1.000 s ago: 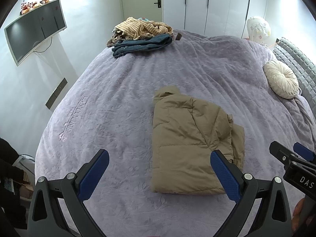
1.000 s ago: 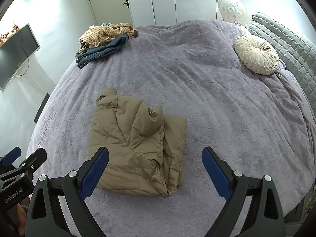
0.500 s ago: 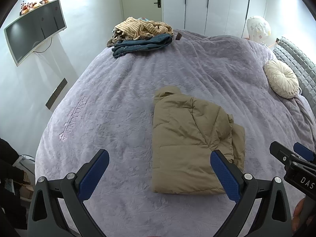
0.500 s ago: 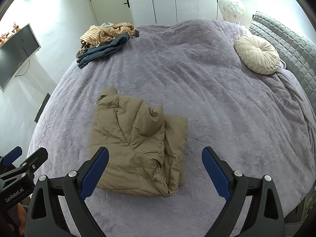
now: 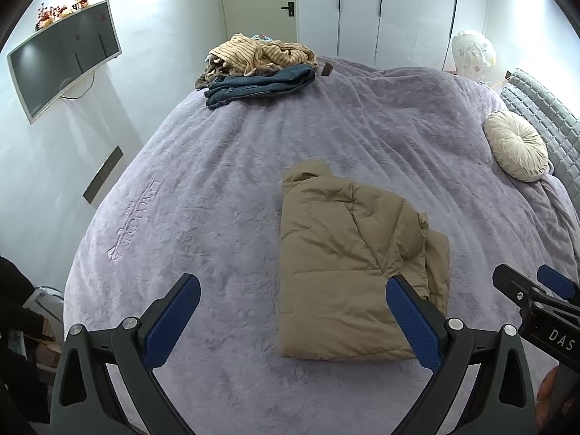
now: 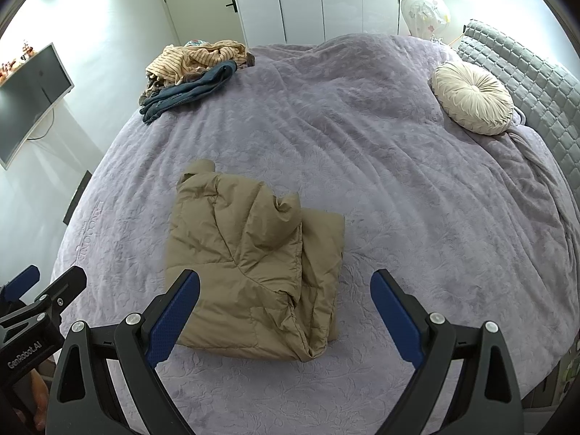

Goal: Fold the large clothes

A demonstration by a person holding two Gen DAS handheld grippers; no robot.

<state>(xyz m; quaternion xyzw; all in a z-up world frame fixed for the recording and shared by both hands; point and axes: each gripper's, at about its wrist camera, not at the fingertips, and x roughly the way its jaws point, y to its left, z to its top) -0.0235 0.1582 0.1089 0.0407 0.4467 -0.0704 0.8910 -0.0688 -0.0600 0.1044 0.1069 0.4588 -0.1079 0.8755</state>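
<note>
A tan puffer jacket (image 5: pixel 348 261) lies folded into a rough rectangle on the purple bedspread (image 5: pixel 217 188); it also shows in the right wrist view (image 6: pixel 253 264). My left gripper (image 5: pixel 290 290) is open and empty, held above the bed's near edge, left of the jacket. My right gripper (image 6: pixel 284 286) is open and empty, held above the jacket's near right corner. The right gripper shows at the right edge of the left wrist view (image 5: pixel 536 297), and the left gripper at the left edge of the right wrist view (image 6: pixel 32 297).
A pile of clothes (image 5: pixel 257 65) with striped tops and blue jeans lies at the bed's far left corner. A round cream cushion (image 6: pixel 471 98) rests by the grey quilted headboard (image 6: pixel 536 83). A wall monitor (image 5: pixel 61 65) hangs left. White wardrobes (image 5: pixel 380 11) stand behind.
Both grippers have stayed nearly still, open and empty. The jacket has not moved.
</note>
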